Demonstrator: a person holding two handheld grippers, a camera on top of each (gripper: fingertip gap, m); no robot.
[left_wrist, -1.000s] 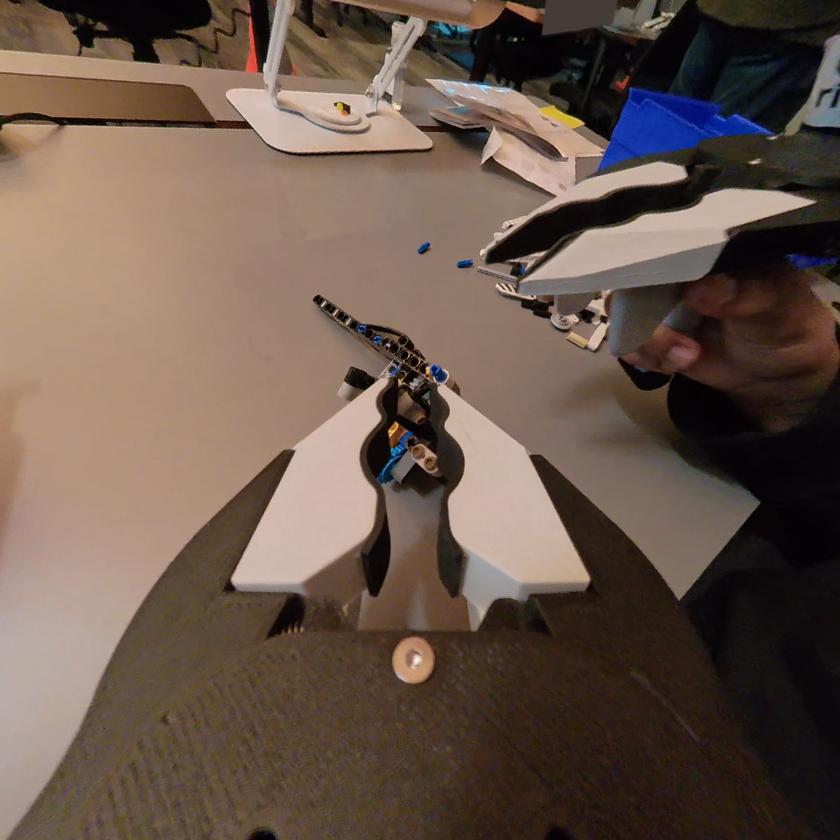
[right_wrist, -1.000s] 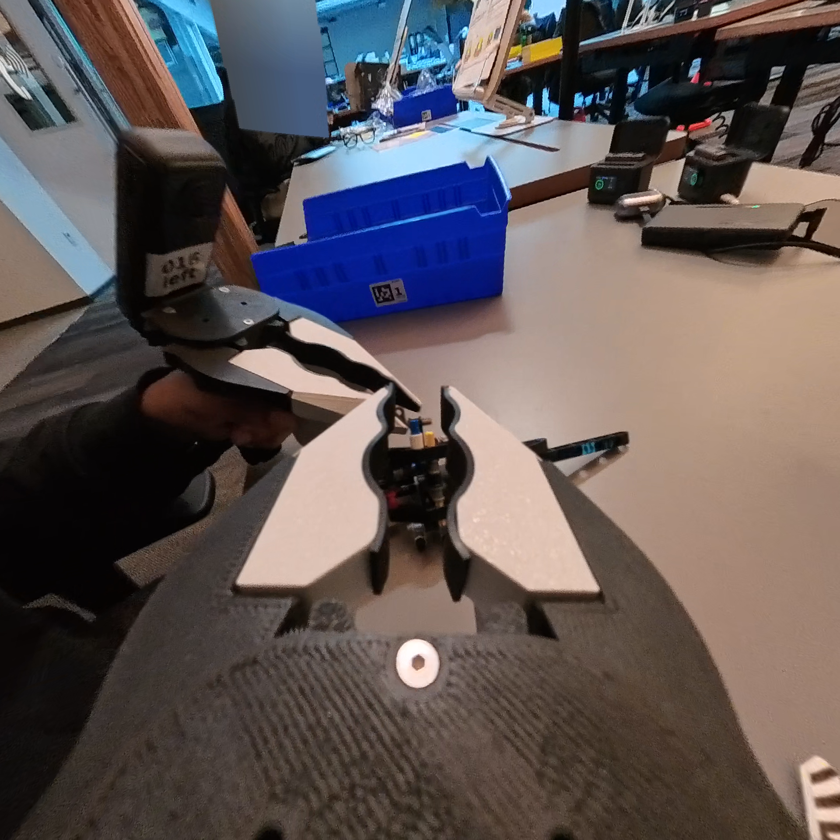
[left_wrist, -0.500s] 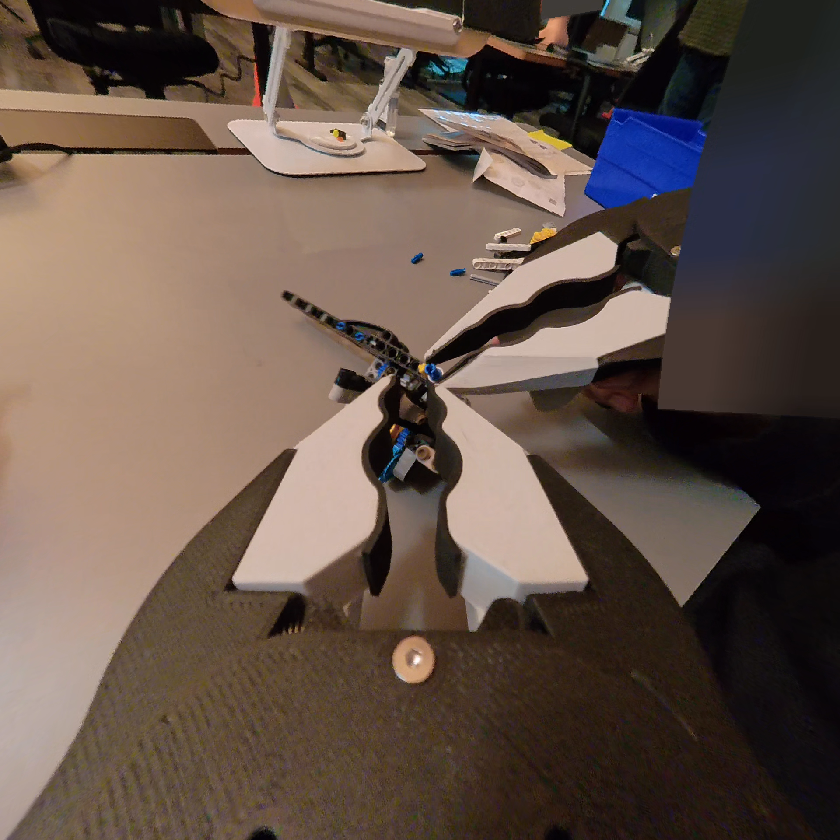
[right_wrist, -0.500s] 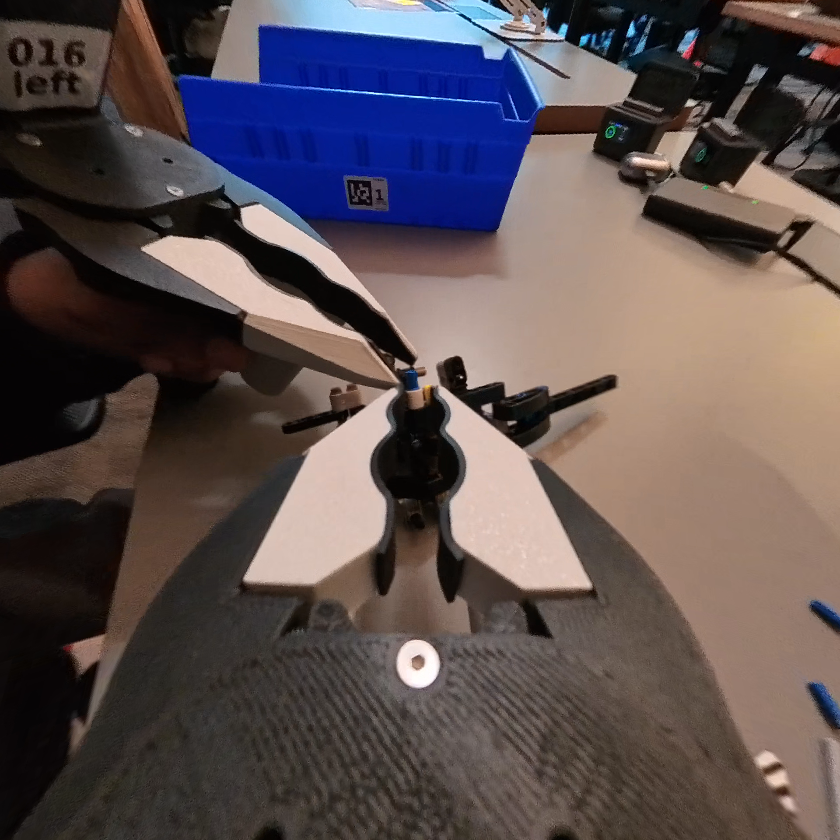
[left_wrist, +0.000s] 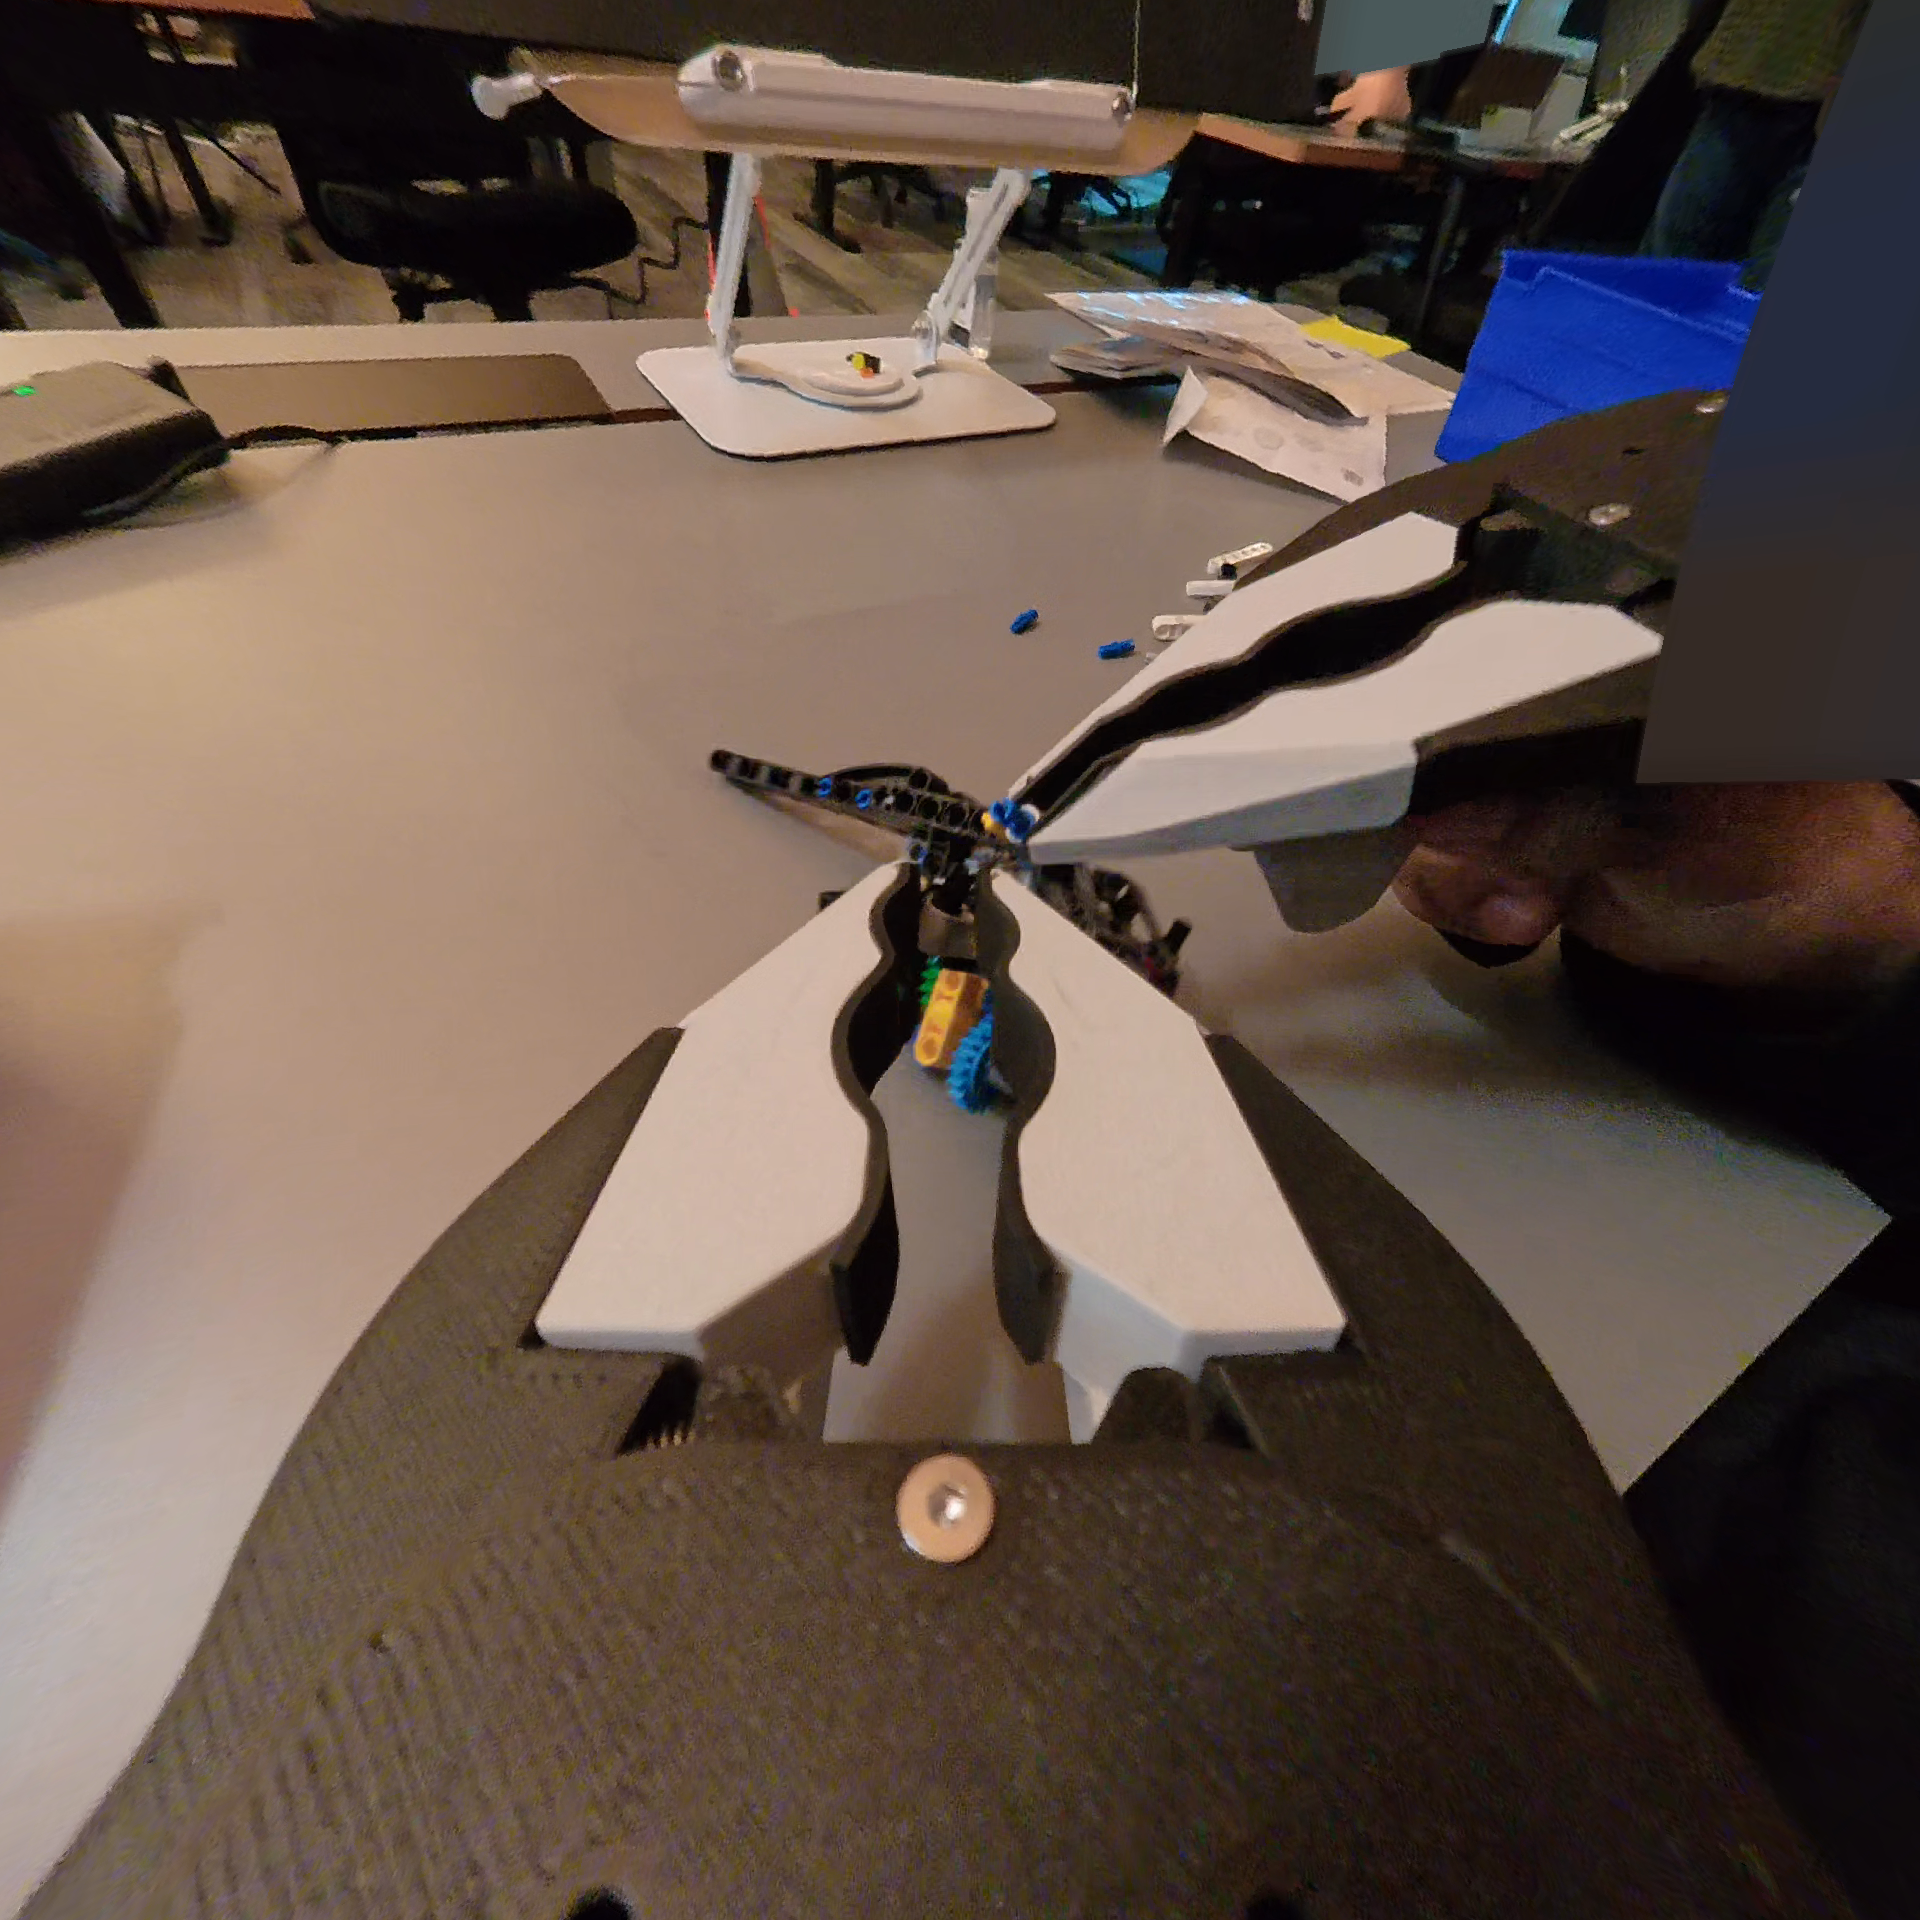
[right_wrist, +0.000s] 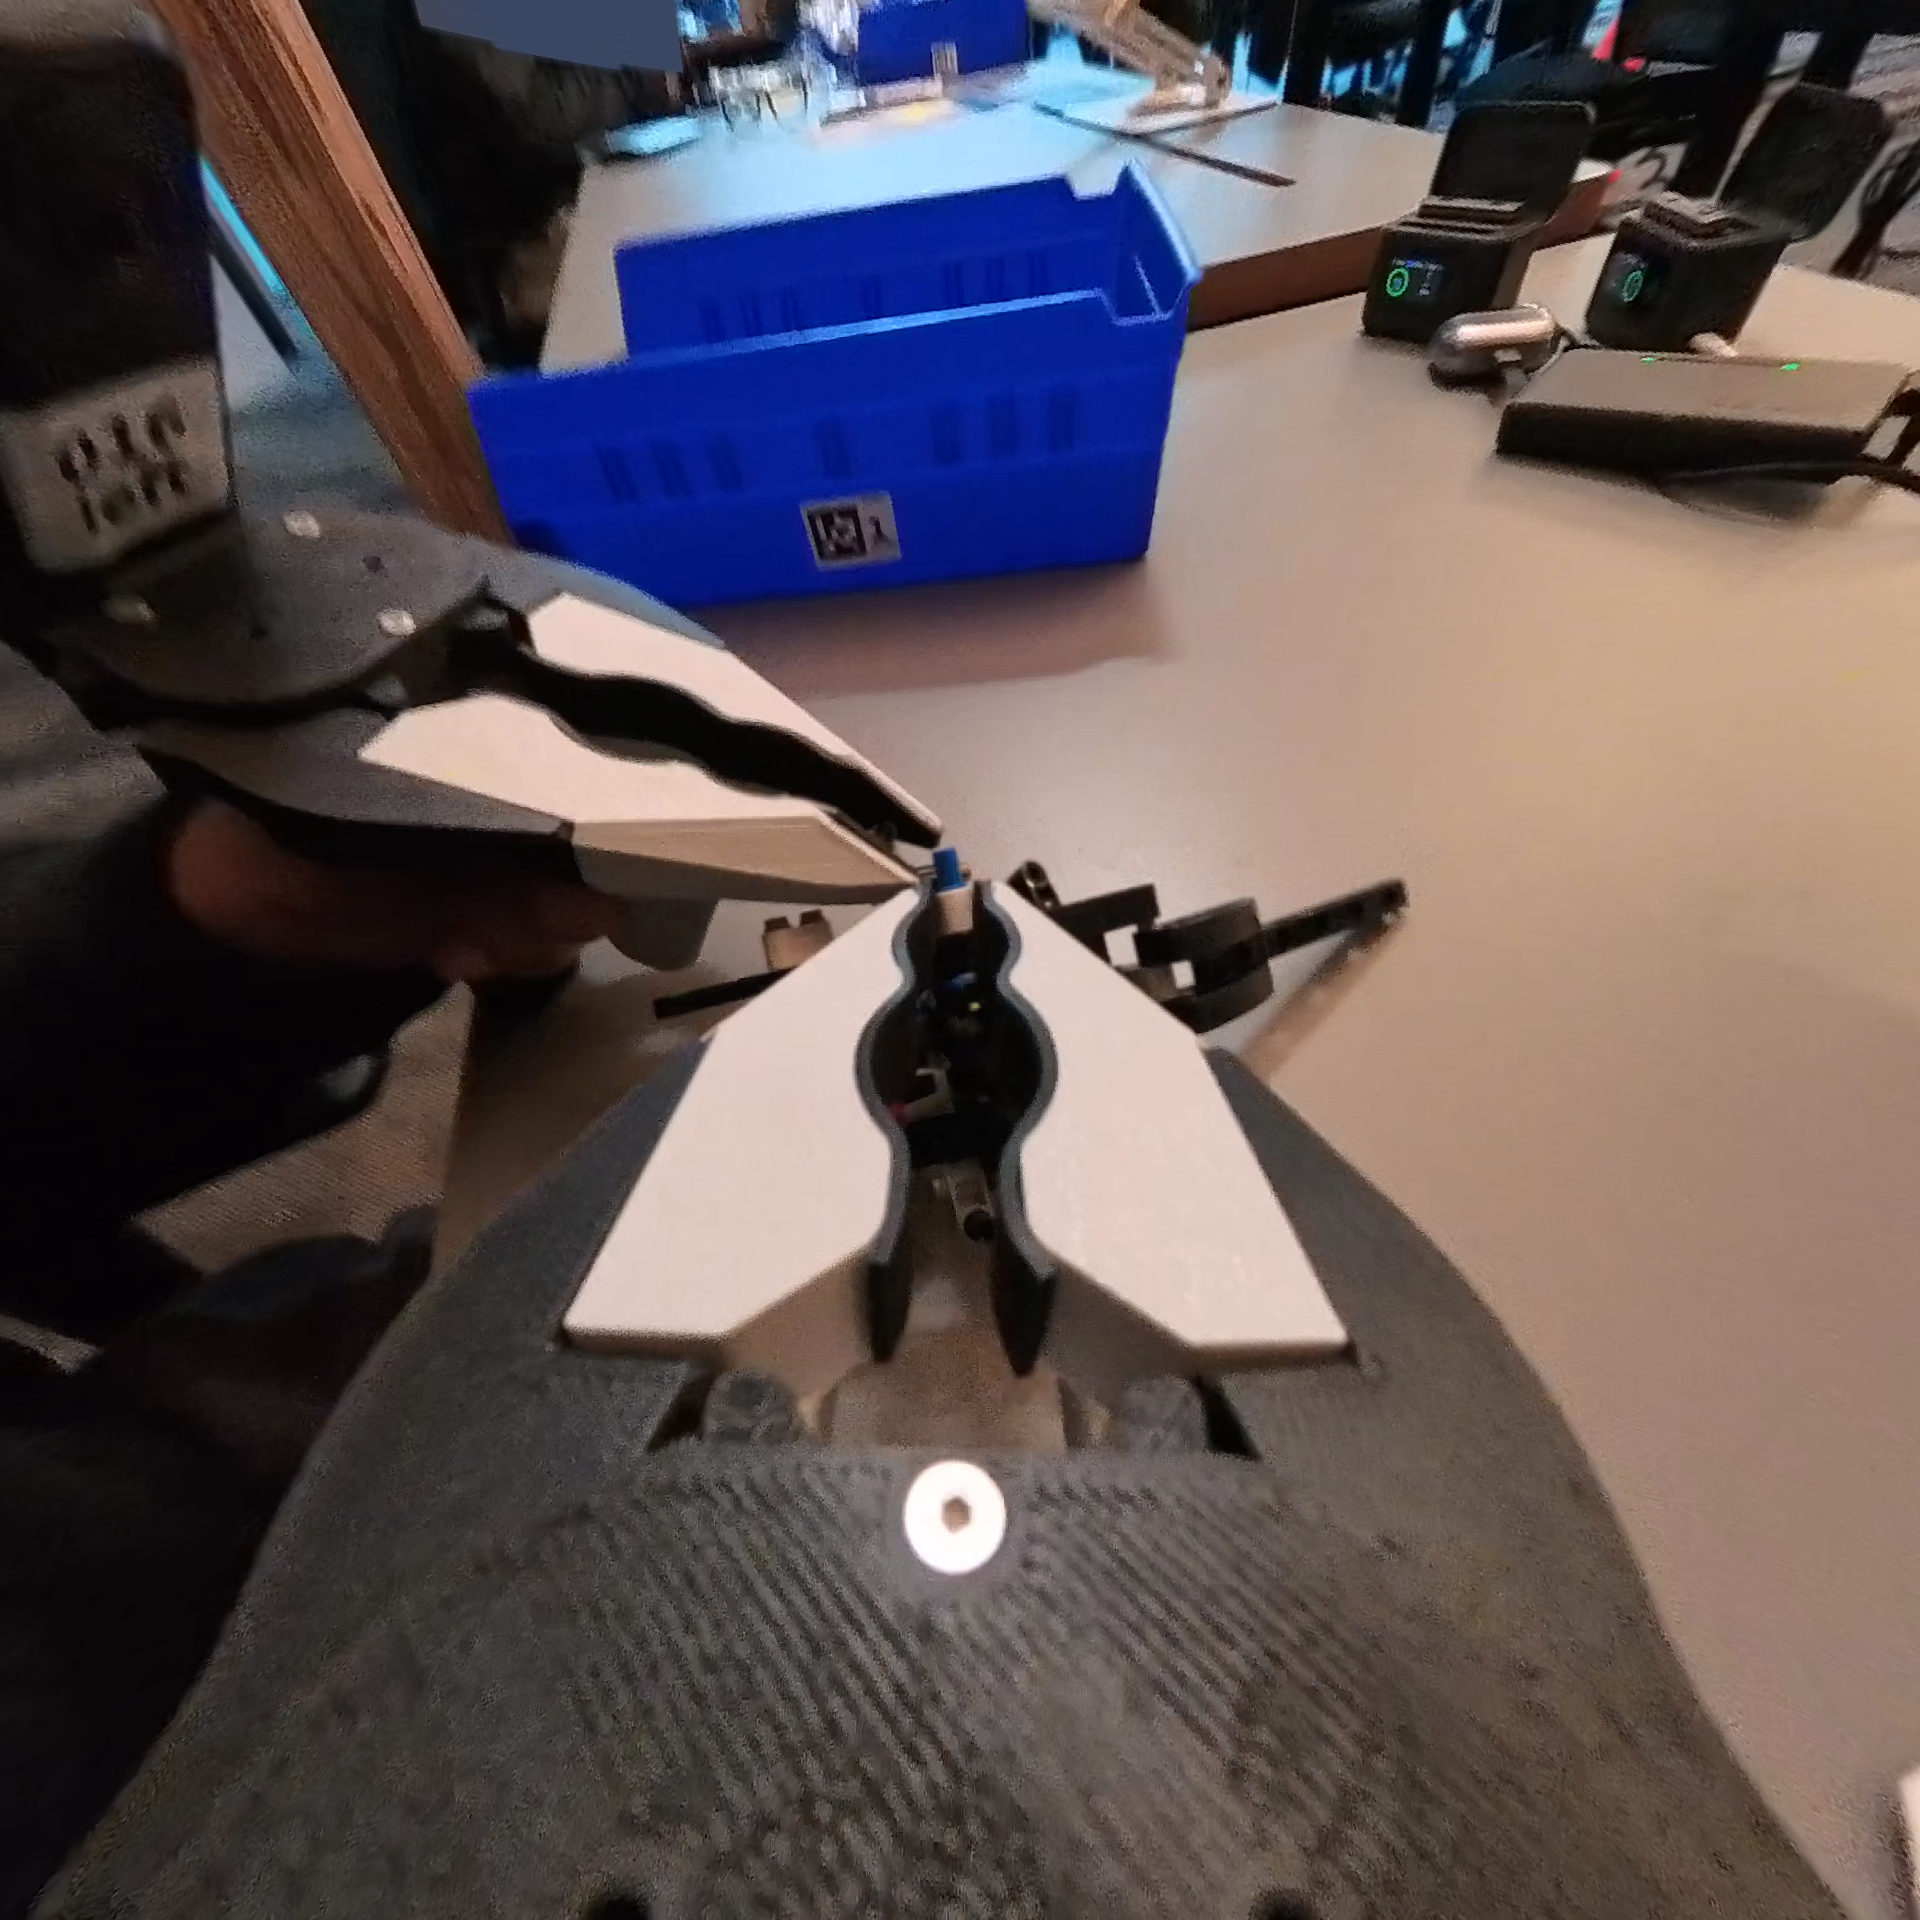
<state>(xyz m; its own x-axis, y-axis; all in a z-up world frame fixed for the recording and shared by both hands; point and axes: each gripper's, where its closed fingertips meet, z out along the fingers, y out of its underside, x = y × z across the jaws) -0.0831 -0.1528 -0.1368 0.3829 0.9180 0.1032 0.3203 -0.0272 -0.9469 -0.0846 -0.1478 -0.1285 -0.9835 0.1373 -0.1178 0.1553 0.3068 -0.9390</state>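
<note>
My left gripper (left_wrist: 951, 878) is shut on a black toy-brick assembly (left_wrist: 883, 795). The assembly's long holed beam sticks out to the far left, and a yellow block with a blue gear (left_wrist: 951, 1013) sits between the fingers. My right gripper (right_wrist: 951, 894) is shut on a small blue-and-white pin piece (right_wrist: 948, 883) at the near end of the same assembly (right_wrist: 1195, 945). In the left wrist view the right gripper (left_wrist: 1023, 826) comes in from the right, tips on the blue pin. In the right wrist view the left gripper (right_wrist: 914, 847) comes in from the left, tip to tip with mine.
A blue bin (right_wrist: 831, 416) stands behind on the grey table (right_wrist: 1507, 779). Loose blue pins (left_wrist: 1023, 621) and white pieces (left_wrist: 1195, 592) lie farther off. A white stand base (left_wrist: 842, 400), papers (left_wrist: 1247, 364) and black charger boxes (right_wrist: 1704, 410) sit at the back. Only a small space, under 4 cm, lies between the two pairs of fingers.
The right gripper swung in to the assembly's end and narrowed its jaws onto the blue-and-white pin piece. The left gripper kept its hold and tilted the assembly slightly.
</note>
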